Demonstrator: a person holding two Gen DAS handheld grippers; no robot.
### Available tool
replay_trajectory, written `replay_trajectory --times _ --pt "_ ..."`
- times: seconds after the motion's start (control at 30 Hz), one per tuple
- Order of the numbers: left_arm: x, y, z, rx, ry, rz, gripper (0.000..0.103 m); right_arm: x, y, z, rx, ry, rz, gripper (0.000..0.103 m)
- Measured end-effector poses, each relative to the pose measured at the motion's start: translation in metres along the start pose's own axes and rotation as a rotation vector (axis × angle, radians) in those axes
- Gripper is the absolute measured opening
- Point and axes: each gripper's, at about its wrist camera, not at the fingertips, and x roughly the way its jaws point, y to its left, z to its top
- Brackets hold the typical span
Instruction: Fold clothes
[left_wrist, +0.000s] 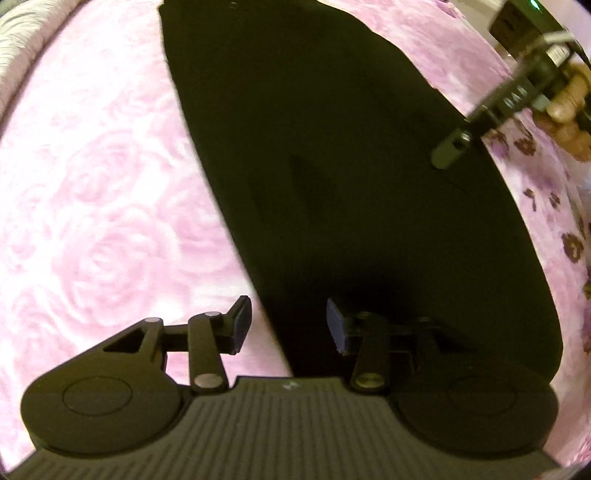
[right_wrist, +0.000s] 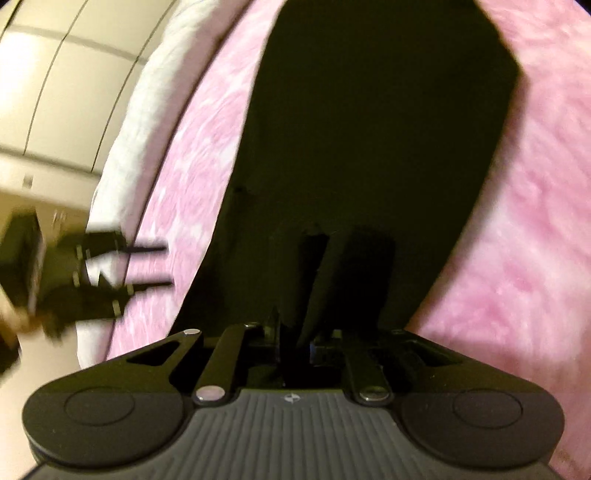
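**Black garment on the pink bedcover, one tool spread, one pinching**

At the far left of the right wrist view, a pale wall (right_wrist: 55, 92) and a white quilted edge of the bed (right_wrist: 122, 147) are seen. The pink rose-patterned bedcover (left_wrist: 92, 184) is spread beneath everything. On it, the black garment (left_wrist: 351, 166) is laid out flat as a long dark panel, running away from both cameras.

The left tool (left_wrist: 286, 325) is held with its fingers spread wide apart; the left finger is seen over the bedcover, the right finger over the garment's near edge, and nothing is gripped between them. In the right wrist view it appears blurred at the left, off the garment's side.

The right tool (right_wrist: 295, 343) is pressed together on a raised fold of the black garment, which is pinched between the pads. In the left wrist view it is seen at the upper right, at the garment's right edge, with the person's hand (left_wrist: 569, 107) behind it.
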Motion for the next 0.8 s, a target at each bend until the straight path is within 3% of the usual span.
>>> replay_trajectory --times 0.13,0.23,0.3,0.43,0.57,0.7,0.8 --pt "0.005 -0.006 -0.001 -0.007 -0.035 -0.003 0.042 0.0 0.015 0.003 -0.075 0.007 -0.02 0.003" --pt "0.008 -0.003 -0.002 -0.04 -0.066 0.007 0.049 -0.011 0.046 0.004 -0.291 -0.027 0.06 0.003" --pt "0.014 0.002 -0.004 -0.078 -0.067 0.004 0.05 -0.014 0.054 0.005 -0.382 -0.031 0.063 0.002" --pt "0.025 0.012 -0.002 -0.114 -0.066 -0.001 0.049 0.009 0.02 0.008 -0.255 0.057 -0.011 0.006" --pt "0.03 0.027 0.004 -0.158 -0.061 -0.025 0.046 0.01 0.01 0.0 -0.152 0.044 -0.016 0.005" --pt "0.027 0.035 0.005 -0.162 -0.061 -0.026 0.026 0.005 0.003 -0.01 -0.065 0.02 -0.034 0.004" --pt "0.022 0.038 0.003 -0.158 -0.077 0.001 0.019 0.005 0.015 -0.003 -0.065 0.009 -0.045 0.003"
